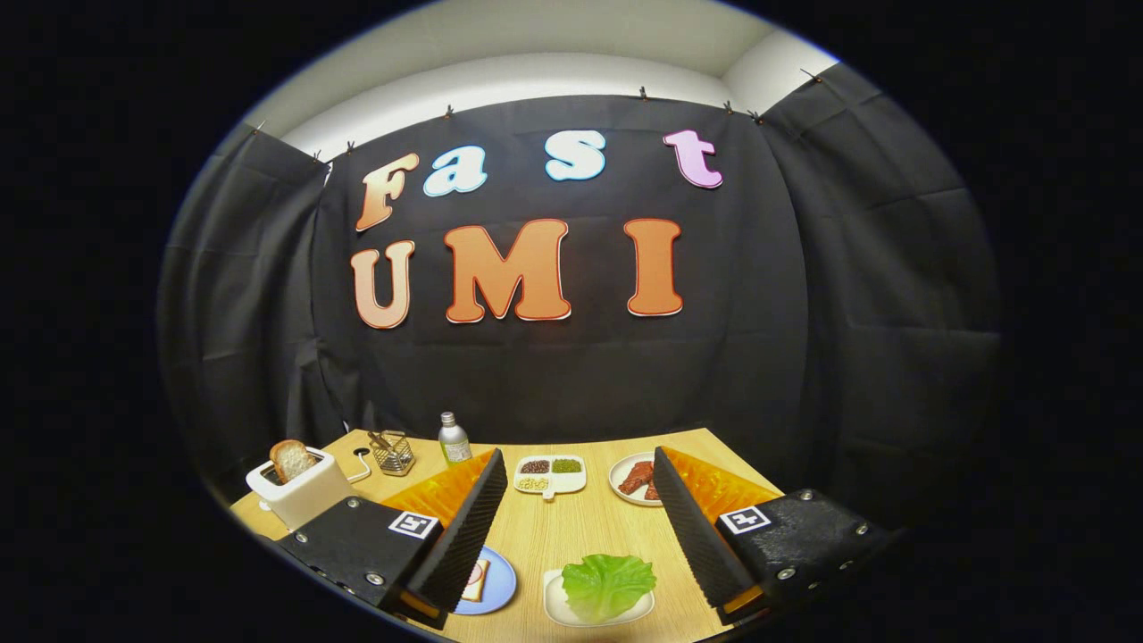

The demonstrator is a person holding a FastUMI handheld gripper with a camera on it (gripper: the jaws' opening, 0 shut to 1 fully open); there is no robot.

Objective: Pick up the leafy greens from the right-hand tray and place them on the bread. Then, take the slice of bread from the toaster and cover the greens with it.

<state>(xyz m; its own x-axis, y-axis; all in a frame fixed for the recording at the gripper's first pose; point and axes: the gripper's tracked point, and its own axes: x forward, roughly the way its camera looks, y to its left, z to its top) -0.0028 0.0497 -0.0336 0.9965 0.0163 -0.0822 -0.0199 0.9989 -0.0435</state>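
One leaf of greens [607, 585] is what your next move turns on, and it lies between the two fingers of your gripper [580, 473], low and close in, nearer the base of the fingers than their tips. You hold the jaws spread wide with nothing in them, well above the table [571, 527]. The leaf sits on a small white tray [554, 607]; it spreads a little wider across than deep, so I judge you can drop nearly straight down and pull back slightly to straddle it.

The leaf is crinkled, soft and bright green, with a ruffled edge; it will likely crush or slip if pinched at the rim only. Just left of the tray, partly hidden behind the left finger, a blue plate [498, 585] carries a pale square piece, probably the bread [475, 582]. The move after the grasp is a short shift leftward.

Beyond the left finger stands a white toaster [299, 491] with a browned slice [292, 460] standing upright in its slot. Farther back are a divided dish [551, 474] of grains, a plate of meat [634, 478], a bottle [454, 439] and a wire basket [391, 452].
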